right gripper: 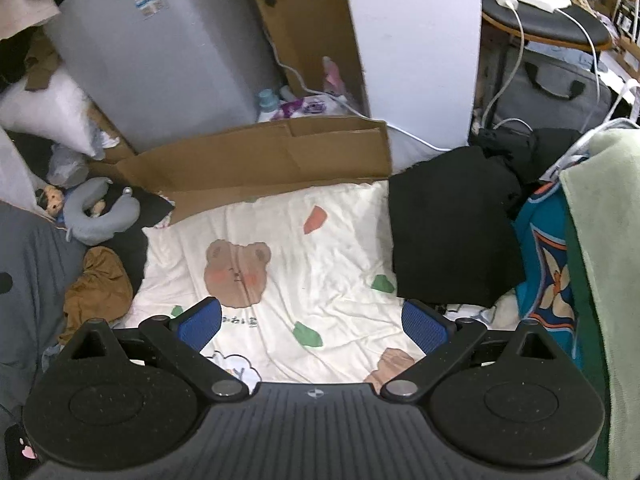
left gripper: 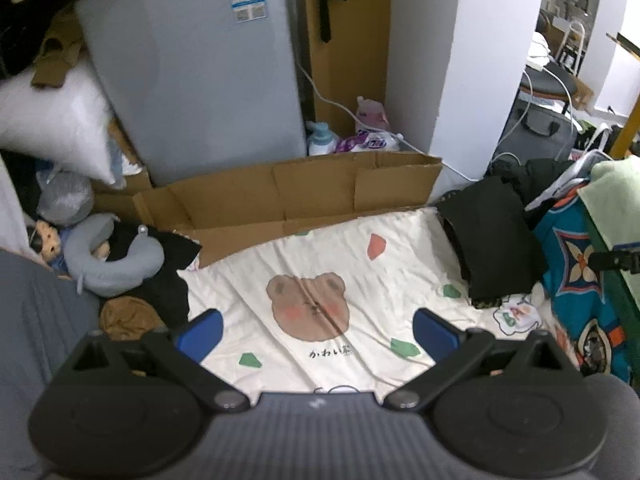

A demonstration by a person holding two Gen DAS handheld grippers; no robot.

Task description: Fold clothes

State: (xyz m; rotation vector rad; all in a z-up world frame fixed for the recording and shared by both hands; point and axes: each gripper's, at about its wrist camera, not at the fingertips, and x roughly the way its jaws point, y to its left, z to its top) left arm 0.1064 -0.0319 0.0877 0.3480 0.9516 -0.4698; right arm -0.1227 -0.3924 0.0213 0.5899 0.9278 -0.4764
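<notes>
- Far left: brown garment lay crumpled off the sheet's left edge, just below a grey neck pillow.
- Centre: bear-print sheet was spread flat, cardboard standing along its far edge.
- Left tool hung over the sheet, jaws wide, nothing between them.
- Right tool likewise, jaws wide and empty.
- Right: folded black garment sat on the sheet's right edge, against a blue patterned cloth.
</notes>
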